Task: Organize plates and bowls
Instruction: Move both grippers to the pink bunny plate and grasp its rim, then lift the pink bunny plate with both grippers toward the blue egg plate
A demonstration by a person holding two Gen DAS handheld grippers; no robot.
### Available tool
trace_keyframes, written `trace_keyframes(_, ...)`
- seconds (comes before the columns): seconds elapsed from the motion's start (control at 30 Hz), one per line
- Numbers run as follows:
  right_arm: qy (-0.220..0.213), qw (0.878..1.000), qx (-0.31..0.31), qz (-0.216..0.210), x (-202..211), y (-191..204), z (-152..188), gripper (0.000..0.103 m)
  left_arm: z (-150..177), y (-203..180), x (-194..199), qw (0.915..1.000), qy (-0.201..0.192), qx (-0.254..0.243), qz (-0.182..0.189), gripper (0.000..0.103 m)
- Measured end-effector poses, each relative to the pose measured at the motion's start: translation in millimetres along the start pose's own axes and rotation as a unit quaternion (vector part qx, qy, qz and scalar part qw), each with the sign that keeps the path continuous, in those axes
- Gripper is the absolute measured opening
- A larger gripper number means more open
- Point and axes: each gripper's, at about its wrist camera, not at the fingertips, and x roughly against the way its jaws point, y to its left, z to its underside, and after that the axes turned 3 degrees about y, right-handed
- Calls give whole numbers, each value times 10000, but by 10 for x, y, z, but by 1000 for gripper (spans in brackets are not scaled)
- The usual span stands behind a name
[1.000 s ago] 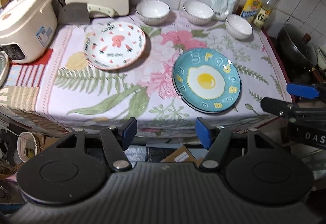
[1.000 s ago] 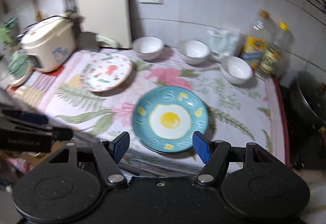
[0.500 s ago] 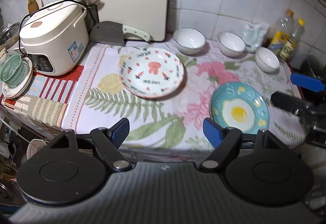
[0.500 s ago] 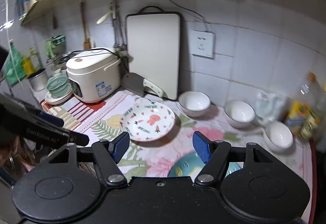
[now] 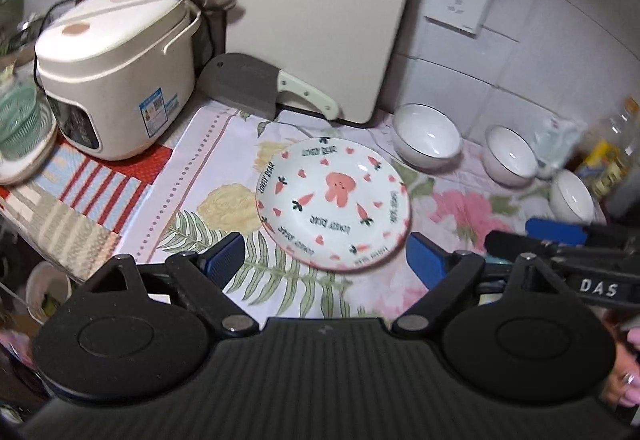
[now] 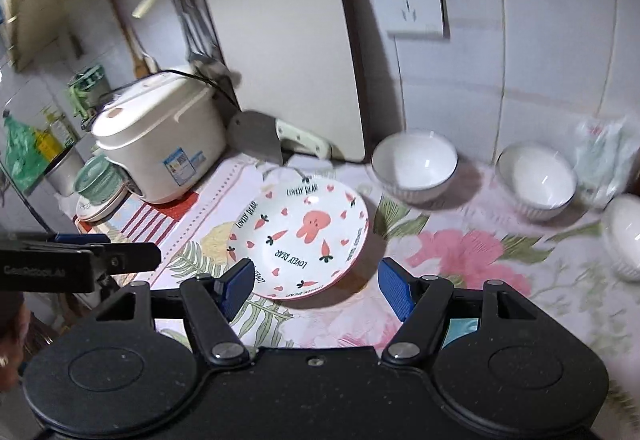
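Both my claws have swung leftward over the last second: the blue egg plate that filled both views has slid out of frame, and the rabbit plate [image 5: 333, 203] now sits centred ahead of each camera. I read that as the pick target switching to this plate, likely to be stacked with the other one, though that is only my guess.

Nearest me, the left claw [image 5: 325, 262] hangs above the counter [image 5: 192, 192] with its jaws spread wide and nothing between them; the plate's near rim lies just past the fingertips. The right claw [image 6: 317, 290] is equally wide and empty, level and pointed forward, with the plate's near edge [image 6: 304, 236] just beyond its tips. Neither touches the plate yet.

Farther back, three white bowls [image 6: 414, 166] stand in a row near the wall, apart from one another; the rightmost is blurred in the right view, so I cannot judge its tilt. A rice cooker [image 5: 116, 72] sits far left.
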Motion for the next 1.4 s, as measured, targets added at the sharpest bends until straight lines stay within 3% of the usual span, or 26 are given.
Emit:
trace_keyframes(0.13, 325, 9990, -308, -96, -400, -141, -82, 73, -75, 116, -353, 9996, 54, 287, -61, 85)
trace_keyframes(0.33, 697, 9951, -642, -277, -954, -316, -144, 72, -119, 334, -917, 9948, 399, 914, 193, 82)
trace_keyframes(0.57, 807, 9908, -1033, -333, -1514, -504, -168, 65, -64, 453, -1496, 9956, 432, 804, -208, 69)
trace_keyframes(0.8, 962, 9887, -1120, -270, -1789, -571, -207, 56, -55, 539, -1712, 9959, 447, 678, -388, 61)
trace_keyframes(0.93, 1133, 9849, -1236, -420, -1889, -593, -232, 46, -67, 627, -1807, 9933, 700, 877, -258, 29)
trace_keyframes(1.0, 1162, 9837, -1272, -519, -1911, -579, -259, 38, -57, 664, -1868, 9917, 818, 969, -230, 22)
trace_keyframes(1.07, 1156, 9847, -1229, -441, -1938, -545, -281, 33, -34, 712, -1893, 9893, 828, 1196, -56, 20)
trace_keyframes(1.13, 1186, 9848, -1227, -324, -1996, -563, -267, 18, -26, 736, -1911, 9872, 836, 1360, 7, 21)
trace_keyframes(1.23, 973, 9800, -1660, -507, -2018, -687, -175, 15, -18, 745, -1938, 9854, 837, 1479, 52, 23)
trace_keyframes(1.4, 762, 9858, -1454, -356, -1988, -595, -122, 18, -4, 707, -1927, 9862, 783, 1461, -4, 24)
